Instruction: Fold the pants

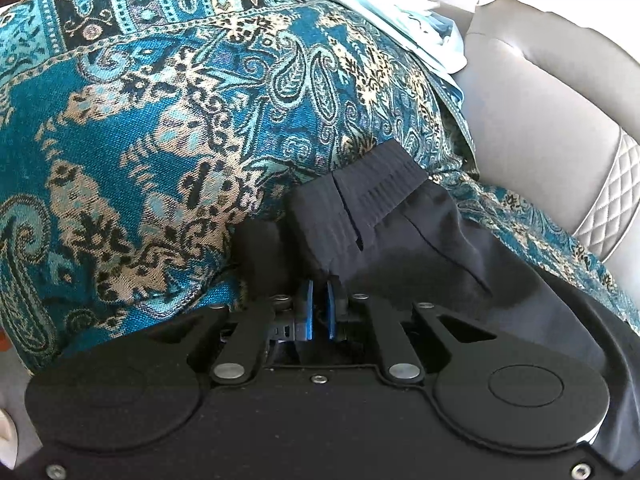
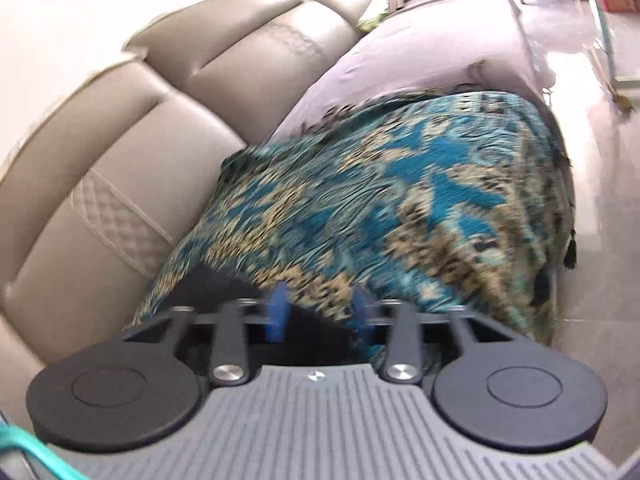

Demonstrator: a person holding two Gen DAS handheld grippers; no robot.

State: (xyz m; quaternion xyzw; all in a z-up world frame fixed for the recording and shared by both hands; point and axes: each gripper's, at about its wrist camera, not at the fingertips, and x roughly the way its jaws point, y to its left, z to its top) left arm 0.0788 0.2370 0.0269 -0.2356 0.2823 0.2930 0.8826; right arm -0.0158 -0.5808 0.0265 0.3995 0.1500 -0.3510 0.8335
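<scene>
In the left wrist view my left gripper is shut on the black pants. It pinches the ribbed waistband between its blue pads. The rest of the pants drapes to the right over the gripper body. In the right wrist view my right gripper is open, its blue pads well apart. A dark patch of the pants shows low between the fingers. The view is blurred with motion, and I cannot tell whether the pads touch the cloth.
A teal paisley throw covers the sofa seat and also shows in the right wrist view. The grey leather sofa back stands behind. Folded pale cloths lie at the far end. Tiled floor lies to the right.
</scene>
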